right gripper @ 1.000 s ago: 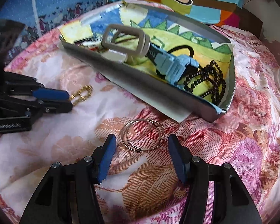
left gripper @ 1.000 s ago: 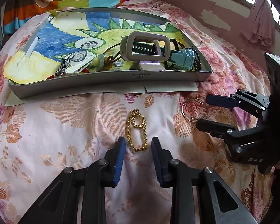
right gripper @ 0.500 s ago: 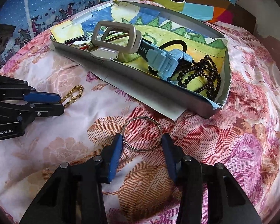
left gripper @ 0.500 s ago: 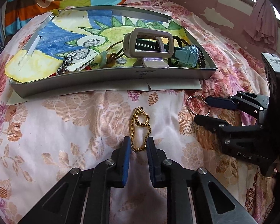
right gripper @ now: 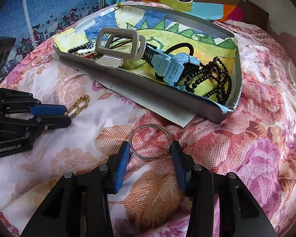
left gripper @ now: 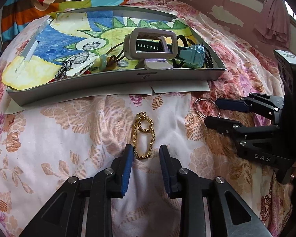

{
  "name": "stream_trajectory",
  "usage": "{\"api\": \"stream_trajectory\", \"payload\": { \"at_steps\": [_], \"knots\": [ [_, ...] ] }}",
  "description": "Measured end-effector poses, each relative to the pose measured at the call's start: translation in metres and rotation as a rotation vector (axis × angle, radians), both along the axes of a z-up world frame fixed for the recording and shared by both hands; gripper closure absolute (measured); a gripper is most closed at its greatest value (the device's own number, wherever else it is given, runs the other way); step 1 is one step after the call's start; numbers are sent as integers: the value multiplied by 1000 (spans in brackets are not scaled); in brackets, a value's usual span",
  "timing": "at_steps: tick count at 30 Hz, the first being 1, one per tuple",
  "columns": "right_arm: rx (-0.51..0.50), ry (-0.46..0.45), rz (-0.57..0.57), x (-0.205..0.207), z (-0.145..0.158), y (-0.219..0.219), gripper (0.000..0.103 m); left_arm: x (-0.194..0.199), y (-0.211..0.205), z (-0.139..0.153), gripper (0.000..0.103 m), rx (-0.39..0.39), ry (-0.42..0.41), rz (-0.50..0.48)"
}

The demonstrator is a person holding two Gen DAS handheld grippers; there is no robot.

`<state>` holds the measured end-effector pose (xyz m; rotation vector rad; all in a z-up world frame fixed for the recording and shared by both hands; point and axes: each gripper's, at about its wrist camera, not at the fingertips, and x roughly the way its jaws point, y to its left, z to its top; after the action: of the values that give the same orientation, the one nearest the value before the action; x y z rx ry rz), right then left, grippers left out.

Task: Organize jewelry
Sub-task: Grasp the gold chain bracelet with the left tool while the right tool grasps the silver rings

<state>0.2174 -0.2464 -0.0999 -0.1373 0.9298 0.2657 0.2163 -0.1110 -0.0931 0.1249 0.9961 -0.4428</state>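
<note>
Gold chain (left gripper: pixel 143 136) lies ungripped on the bedspread (left gripper: pixel 49 138) near the tray's (left gripper: pixel 108 82) front edge: left gripper (left gripper: pixel 144 154) jaws have reopened around it, so that grasp needs retrying; right gripper (right gripper: pixel 150 154) jaws, apart, have narrowed around the silver rings (right gripper: pixel 150 145).

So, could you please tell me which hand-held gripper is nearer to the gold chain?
Left. The left hand-held gripper straddles the gold chain's near end, while the right hand-held gripper brackets the silver rings.
</note>
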Motion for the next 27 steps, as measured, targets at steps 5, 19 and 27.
{"api": "stream_trajectory", "payload": {
  "at_steps": [5,19,27],
  "knots": [
    [14,-11,0,-2,3,-1,65,0,2,-1,87,12,-3,26],
    [92,-131,26,-19,34,-1,65,-10,13,44,88,-48,-111,43],
    [152,-284,10,-20,77,4,65,-9,37,85,88,-121,-199,97]
  ]
}}
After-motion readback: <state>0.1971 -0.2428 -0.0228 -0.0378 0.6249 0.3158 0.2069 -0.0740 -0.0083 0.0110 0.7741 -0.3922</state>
